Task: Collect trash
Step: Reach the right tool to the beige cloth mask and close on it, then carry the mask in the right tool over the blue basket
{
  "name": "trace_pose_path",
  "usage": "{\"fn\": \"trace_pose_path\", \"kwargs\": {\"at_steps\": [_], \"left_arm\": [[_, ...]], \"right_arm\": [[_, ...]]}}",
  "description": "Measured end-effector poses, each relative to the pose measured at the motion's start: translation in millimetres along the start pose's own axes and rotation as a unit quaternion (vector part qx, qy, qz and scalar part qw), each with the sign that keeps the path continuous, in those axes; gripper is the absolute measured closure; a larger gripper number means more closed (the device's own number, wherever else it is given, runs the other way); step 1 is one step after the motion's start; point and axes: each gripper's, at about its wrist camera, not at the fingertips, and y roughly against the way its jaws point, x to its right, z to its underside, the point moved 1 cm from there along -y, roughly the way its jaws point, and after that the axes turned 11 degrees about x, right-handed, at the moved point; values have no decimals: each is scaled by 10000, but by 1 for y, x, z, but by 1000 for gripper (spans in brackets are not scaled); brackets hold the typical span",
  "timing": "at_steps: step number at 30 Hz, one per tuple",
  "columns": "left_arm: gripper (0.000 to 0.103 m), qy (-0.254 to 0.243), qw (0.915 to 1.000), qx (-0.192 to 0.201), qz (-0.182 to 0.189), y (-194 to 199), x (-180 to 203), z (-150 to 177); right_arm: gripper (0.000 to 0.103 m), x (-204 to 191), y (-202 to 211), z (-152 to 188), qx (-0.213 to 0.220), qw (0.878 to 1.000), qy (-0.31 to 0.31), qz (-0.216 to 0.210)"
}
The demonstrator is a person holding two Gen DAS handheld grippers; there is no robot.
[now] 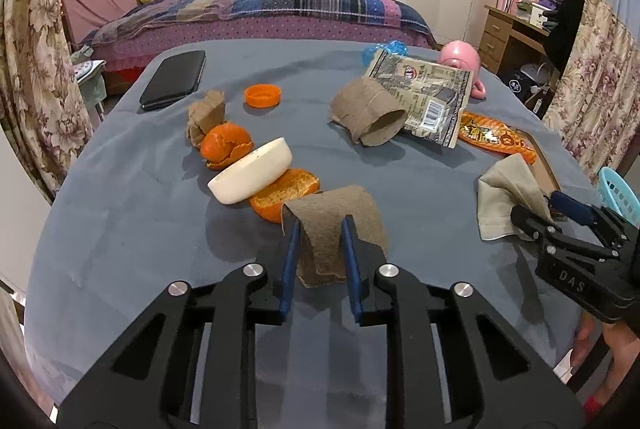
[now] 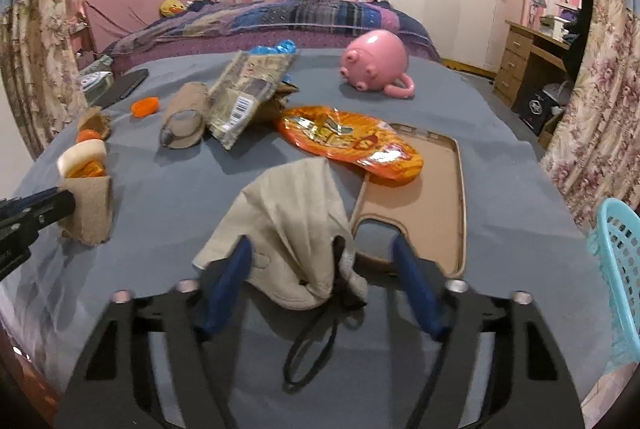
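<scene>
Now left gripper pinching torn cardboard piece near table's front; right gripper jaws half-spread, straddling face mask, not yet clamped; turquoise basket just rightward, nearer right hand.

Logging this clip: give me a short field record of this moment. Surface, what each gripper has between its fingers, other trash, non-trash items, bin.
surface: table with grey cloth
left gripper: shut on a torn cardboard piece
right gripper: open, astride a beige face mask, pads not pressing
other trash: orange peels, cardboard tube, snack wrappers, orange bottle cap
non-trash: phone, pink pig mug, phone case
bin: blue basket at right table edge
</scene>
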Motion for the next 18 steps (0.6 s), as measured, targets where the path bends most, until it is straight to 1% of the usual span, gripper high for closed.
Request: {"fn": "trace_pose_path", "kwargs": {"at_steps": [1,2,3,5,8,11,15,18], "left_arm": [[87,-6,10000,34,13,1,1,-1],[88,-6,10000,54,31,2,1,-1],[90,-4,10000,69,47,3,2,-1],[92,19,9999,109,111,5,2,-2],[95,41,9998,152,159,9,2,-2],[98,5,9996,209,212,14,6,-5],[103,-175,9990,363,166,26,18,-13],[103,-282,9983,484,165,36,27,-21]], "right_arm": [[61,-1,1,-1,22,10000,14,-54],[70,-2,2,-1,25,10000,21,-91],[74,-2,1,-1,21,10000,28,-92],[84,0,3,-2,55,9999,-20,-117],[88,9,11,-6,209,9996,-155,-58],[88,17,23,-13,376,9991,-169,88],[88,30,37,-21,439,9987,-197,193],[88,41,51,-29,530,9980,-227,246]]}}
